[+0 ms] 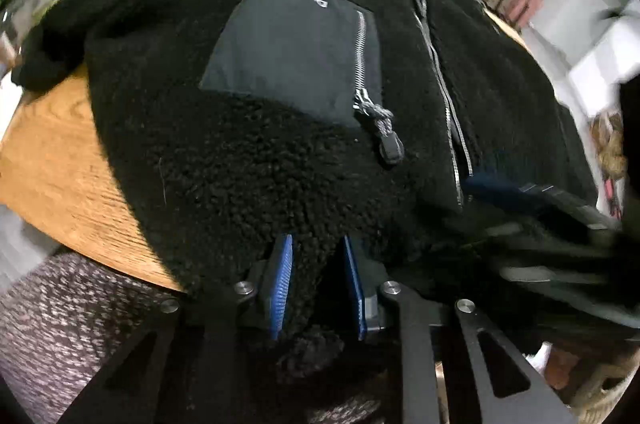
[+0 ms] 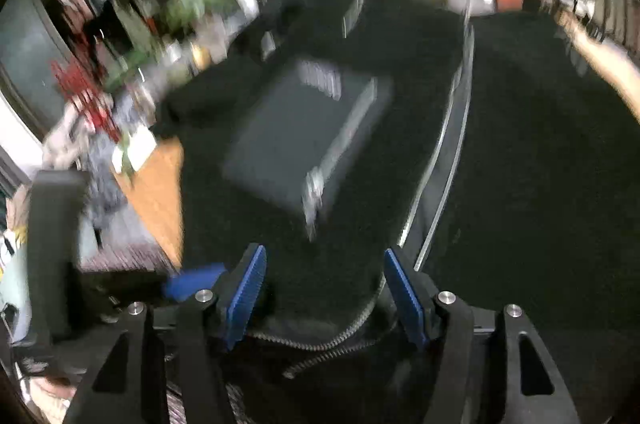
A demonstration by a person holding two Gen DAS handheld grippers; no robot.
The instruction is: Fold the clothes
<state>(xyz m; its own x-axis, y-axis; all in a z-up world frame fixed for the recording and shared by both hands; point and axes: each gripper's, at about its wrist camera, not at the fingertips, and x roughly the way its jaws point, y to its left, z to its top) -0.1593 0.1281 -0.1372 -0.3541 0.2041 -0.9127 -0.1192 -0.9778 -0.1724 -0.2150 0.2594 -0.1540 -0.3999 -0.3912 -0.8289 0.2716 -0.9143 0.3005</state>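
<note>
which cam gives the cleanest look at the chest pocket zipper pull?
Left wrist: the zipper pull is sharp, hanging off the grey chest pocket of the black fleece jacket. Right wrist shows the same pull, only motion-blurred.

Motion blur smears the fleece jacket (image 2: 520, 143) and background shelves (image 2: 104, 7).

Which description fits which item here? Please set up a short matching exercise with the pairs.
Items:
1. black fleece jacket
2. smooth dark-grey chest pocket
3. round wooden table
4. left tongs

Descriptions:
a. sewn on the fleece, with a zip along one side
b. spread flat, front up
c. orange-brown, bare beside the garment
d. blue pads either side of the hem

Pairs: 1-b, 2-a, 3-c, 4-d
</note>
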